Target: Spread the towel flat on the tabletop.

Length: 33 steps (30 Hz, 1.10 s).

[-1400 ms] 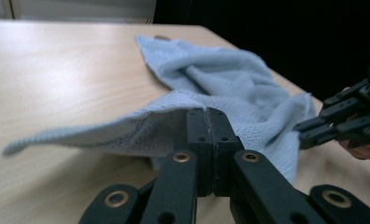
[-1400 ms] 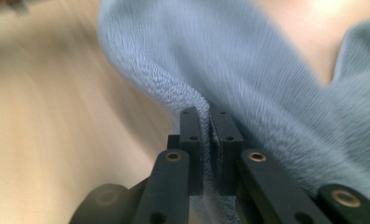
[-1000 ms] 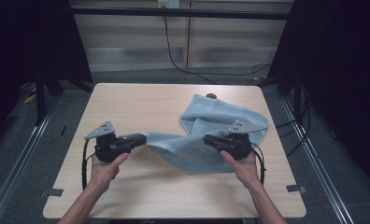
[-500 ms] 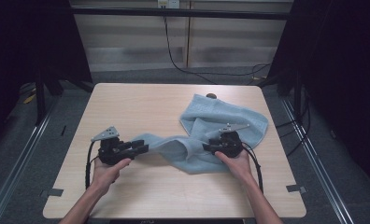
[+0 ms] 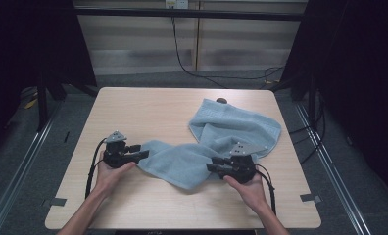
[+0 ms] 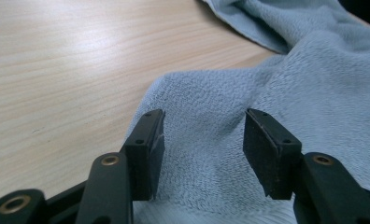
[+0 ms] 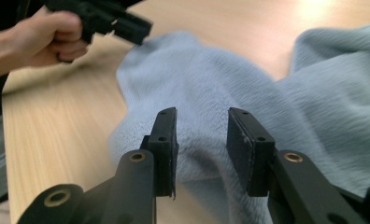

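Observation:
A light blue towel lies crumpled across the right half of the wooden table, with one end trailing left. My left gripper is at that left end. Its jaws have just been opening and now stand apart, with the towel lying loose under and between the pads. My right gripper is at the towel's near edge. Its jaws have just been closing a little but are still apart in the right gripper view, the towel unpinched beyond them. The left gripper also shows there, farther off.
A small dark object sits at the table's far edge, just behind the towel. Bare tabletop spreads to the left and along the near edge. Metal rails run along both sides of the table, and cables lie on the floor behind it.
Both grippers have sunk toward the table and opened, letting go of the towel. The strip that was stretched between them now lies slack on the wood.

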Motion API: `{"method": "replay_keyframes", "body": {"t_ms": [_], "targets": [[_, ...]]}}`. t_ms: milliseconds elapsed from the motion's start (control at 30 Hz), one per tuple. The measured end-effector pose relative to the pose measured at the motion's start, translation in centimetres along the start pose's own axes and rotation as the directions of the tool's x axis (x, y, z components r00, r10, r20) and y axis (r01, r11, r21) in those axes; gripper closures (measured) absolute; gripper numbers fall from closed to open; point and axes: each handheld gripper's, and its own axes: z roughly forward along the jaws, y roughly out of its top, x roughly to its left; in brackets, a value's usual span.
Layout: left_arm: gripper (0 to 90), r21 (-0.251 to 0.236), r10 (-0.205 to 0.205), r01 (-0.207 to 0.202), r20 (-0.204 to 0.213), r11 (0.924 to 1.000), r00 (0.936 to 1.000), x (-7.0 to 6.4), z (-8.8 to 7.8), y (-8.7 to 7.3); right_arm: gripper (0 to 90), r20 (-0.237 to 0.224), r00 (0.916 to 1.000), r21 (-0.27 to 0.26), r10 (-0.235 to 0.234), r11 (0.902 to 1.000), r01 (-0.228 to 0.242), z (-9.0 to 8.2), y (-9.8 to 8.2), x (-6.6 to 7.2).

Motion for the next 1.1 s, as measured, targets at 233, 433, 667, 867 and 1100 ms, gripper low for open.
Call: {"method": "replay_keyframes", "body": {"t_ms": [233,433,667,867,1100], "targets": [[46.1,0.059,0.069,-0.068,-0.023,0.996,0.9973,0.0,0.9,-0.6,51.1,-0.018,0.9998,0.04,0.009,0.9991,-0.008,1.9,-0.2,0.0],[52.4,0.099,0.096,-0.091,-0.048,0.9909,0.9942,-0.4,1.3,-0.9,45.4,0.039,0.999,0.031,0.022,0.9993,-0.023,0.6,-0.4,-0.6],[86.1,0.119,0.132,-0.131,-0.001,0.9842,0.9913,-0.7,0.8,-1.3,44.6,0.078,0.9955,0.064,0.053,0.9963,-0.058,-1.1,-2.7,-1.6],[86.8,0.093,0.079,-0.081,0.027,0.9924,0.9965,-0.6,0.0,-1.3,72.6,0.027,0.9946,0.109,0.1,0.9887,-0.102,-0.1,-3.7,-2.1],[86.9,-0.098,0.043,-0.035,0.083,0.9945,0.9956,-1.3,-4.3,0.8,83.1,0.007,0.9954,-0.075,0.095,0.9927,-0.095,-4.0,-0.6,-2.2]]}}
